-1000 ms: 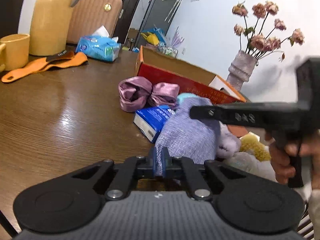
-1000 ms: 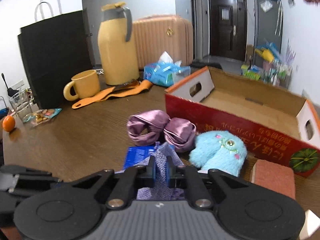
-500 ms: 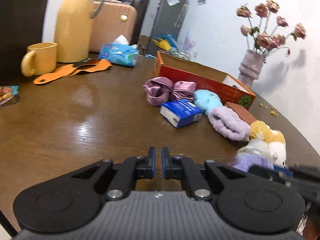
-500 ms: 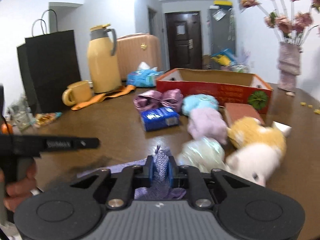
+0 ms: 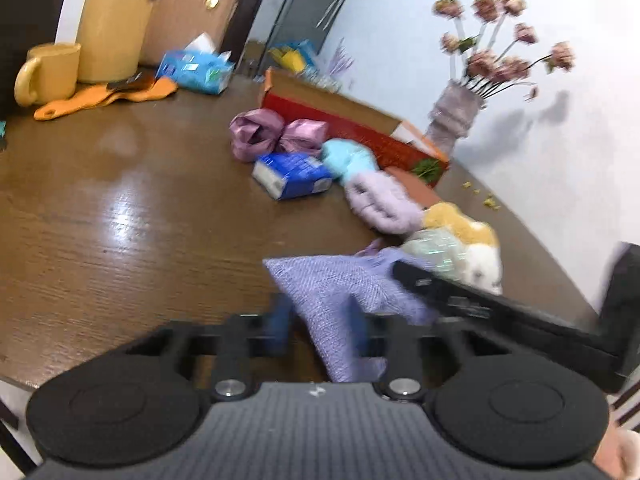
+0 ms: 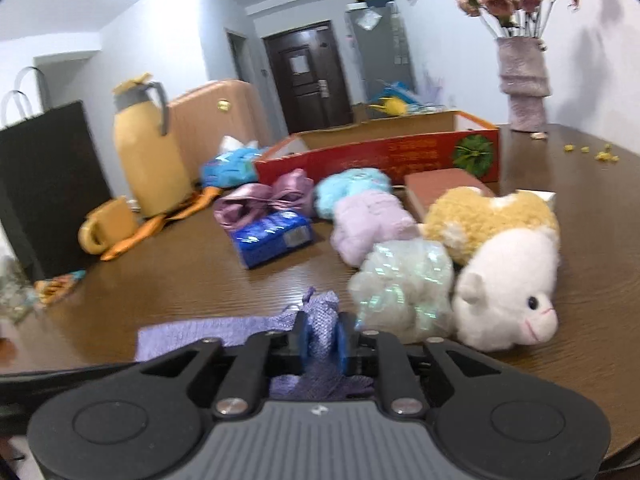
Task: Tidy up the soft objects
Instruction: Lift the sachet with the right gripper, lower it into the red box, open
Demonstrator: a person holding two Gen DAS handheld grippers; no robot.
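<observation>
Left wrist view: our left gripper (image 5: 320,320) has just been opening; its jaws stand at a narrow gap with the purple knit cloth (image 5: 340,288) lying between them, and we can't confirm the pads press on it. The cloth is spread on the wooden table (image 5: 120,220) at its near edge. The right gripper (image 5: 416,280) reaches in from the right onto the cloth's far end. Beyond it: blue tissue pack (image 5: 294,174), lilac plush (image 5: 380,202), cyan plush (image 5: 348,158), satin bows (image 5: 276,136), all beside the red cardboard box (image 5: 360,128), not in it.

Right wrist view: our right gripper (image 6: 320,338) has also just been opening, but a bunched fold of the purple knit cloth (image 6: 320,320) is still pinched between its blue pads (image 6: 306,336), gap narrow. Just beside it are an iridescent pouf (image 6: 404,288) and a white-and-tan plush toy (image 6: 504,264).

Progress, as we judge it: early. What we see of the red cardboard box (image 6: 380,152) interior looks empty; every soft item still lies on the table. The cloth is being laid out, probably for folding. All sorting remains.
</observation>
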